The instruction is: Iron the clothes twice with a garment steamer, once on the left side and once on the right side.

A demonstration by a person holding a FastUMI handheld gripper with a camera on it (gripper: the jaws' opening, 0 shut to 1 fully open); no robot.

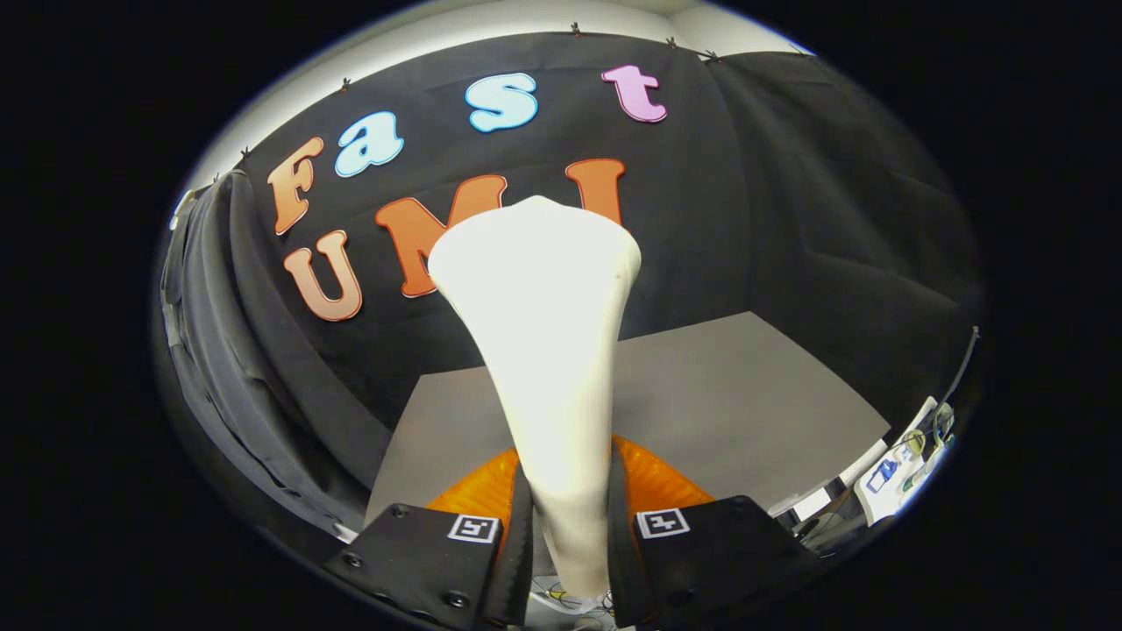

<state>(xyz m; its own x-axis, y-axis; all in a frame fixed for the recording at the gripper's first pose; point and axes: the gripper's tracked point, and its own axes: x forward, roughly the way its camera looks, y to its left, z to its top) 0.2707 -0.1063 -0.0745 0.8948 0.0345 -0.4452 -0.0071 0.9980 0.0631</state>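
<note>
A dark garment [219, 350] hangs at the booth's left side, well apart from the grey table [745, 394] ahead. The cream steamer [543, 350] rises between the jaws, head flaring out beyond them, an orange part [653, 482] behind its neck. The gripper [565, 535] is clamped on that narrow neck. It looks rigid, smooth, likely top-heavy and slip-prone, so a low, firm grip suits it.

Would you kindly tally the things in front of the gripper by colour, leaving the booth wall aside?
White: 1, the garment steamer, clamped between the gripper fingers.
Dark grey: 1, the hanging garment.
Grey: 1, the table.
Total: 3.
</note>
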